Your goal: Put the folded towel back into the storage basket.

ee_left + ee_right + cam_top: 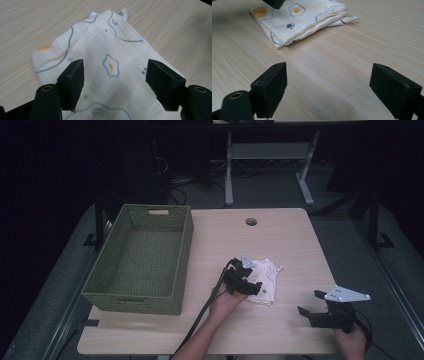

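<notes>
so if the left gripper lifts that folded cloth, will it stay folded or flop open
The folded cloth looks thin and soft, so it would likely droop from wherever it is pinched. Its stacked layers lie loose at the edge, so some may slip out and unfold. It seems light, and on the smooth table a push would probably slide or bunch it. The left gripper is open over it.

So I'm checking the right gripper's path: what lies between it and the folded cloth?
Bare tabletop. In the right gripper view, wood grain runs unbroken from the right gripper, jaws open, to the folded cloth.
</notes>
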A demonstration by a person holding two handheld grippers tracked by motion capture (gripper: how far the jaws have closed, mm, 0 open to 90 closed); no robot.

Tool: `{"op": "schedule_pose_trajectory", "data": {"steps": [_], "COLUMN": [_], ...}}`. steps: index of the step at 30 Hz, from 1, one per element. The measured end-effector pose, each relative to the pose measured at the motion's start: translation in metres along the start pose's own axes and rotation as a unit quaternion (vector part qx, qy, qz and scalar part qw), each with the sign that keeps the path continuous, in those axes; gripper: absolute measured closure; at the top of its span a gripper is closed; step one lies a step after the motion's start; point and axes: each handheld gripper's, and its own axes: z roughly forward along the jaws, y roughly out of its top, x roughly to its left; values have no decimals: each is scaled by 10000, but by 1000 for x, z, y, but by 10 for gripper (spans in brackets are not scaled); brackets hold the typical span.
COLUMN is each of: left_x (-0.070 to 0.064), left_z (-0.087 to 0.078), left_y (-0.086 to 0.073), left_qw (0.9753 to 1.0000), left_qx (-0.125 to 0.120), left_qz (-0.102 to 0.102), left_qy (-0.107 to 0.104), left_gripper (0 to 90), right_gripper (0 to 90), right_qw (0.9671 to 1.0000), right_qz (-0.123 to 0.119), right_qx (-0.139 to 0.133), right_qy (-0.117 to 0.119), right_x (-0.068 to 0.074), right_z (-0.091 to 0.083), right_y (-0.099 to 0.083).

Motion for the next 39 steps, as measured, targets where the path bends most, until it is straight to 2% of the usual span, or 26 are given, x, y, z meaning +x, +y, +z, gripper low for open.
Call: {"op": "schedule_pose_trajectory", "data": {"steps": [1, 5, 7, 8, 9, 10, 15, 22, 27, 29, 30, 32, 33, 34, 35, 36, 37, 39], "left_x": [0, 1, 1, 1, 3, 4, 2, -2, -2, -2, -2, -1, 3, 3, 11, 11, 17, 20], "left_z": [6, 15, 22, 25, 29, 31, 31, 24, 20, 19, 19, 18, 15, 15, 11, 11, 8, 4], "left_y": [3, 7, 9, 9, 9, 8, 6, 1, -2, -3, -4, -5, -7, -7, -9, -9, -12, -15], "left_qw": [9999, 9996, 9990, 9983, 9979, 9978, 9978, 9965, 9961, 9959, 9958, 9964, 9974, 9974, 9978, 9978, 9971, 9969], "left_qx": [102, 200, 342, 432, 480, 531, 468, 527, 534, 548, 534, 491, 499, 499, 474, 474, 461, 444], "left_qz": [19, 30, 99, 125, 98, 38, -23, -51, -54, -6, -10, -6, -135, -135, -405, -405, -608, -651], "left_qy": [101, 204, 259, 372, 430, 388, 479, 642, 695, 723, 741, 695, 509, 509, 229, 229, 41, -25], "left_gripper": [333, 362, 391, 413, 419, 434, 510, 598, 702, 791, 791, 826, 832, 834, 835, 835, 835, 834], "right_gripper": [140, 140, 140, 140, 140, 140, 140, 140, 140, 140, 140, 140, 140, 140, 139, 139, 140, 140], "right_qw": [10000, 10000, 10000, 10000, 10000, 10000, 10000, 9999, 9999, 9999, 9999, 9999, 9999, 9999, 9999, 9999, 9999, 9999], "right_qz": [-24, -29, -23, -21, -18, -26, -35, -77, -104, -108, -108, -105, -125, -125, -127, -127, -131, -128], "right_qx": [-1, -10, -13, -12, -23, -33, -35, -71, -53, -52, -52, -57, -50, -50, -70, -70, -66, -62], "right_qy": [3, 19, 19, 21, 21, 20, 14, 4, -1, -4, -4, -5, -16, -16, -19, -19, -17, -13], "right_x": [0, 1, 1, 1, 1, 1, 1, 2, 3, 3, 3, 4, 4, 4, 4, 4, 5, 5], "right_z": [0, 0, 0, 0, -1, -1, -1, -3, -3, -2, -2, -3, -3, -3, -3, -3, -3, -3], "right_y": [0, 0, 0, 0, 0, 0, 0, 0, 0, 0, 0, 0, 0, 0, 0, 0, 0, 0]}}
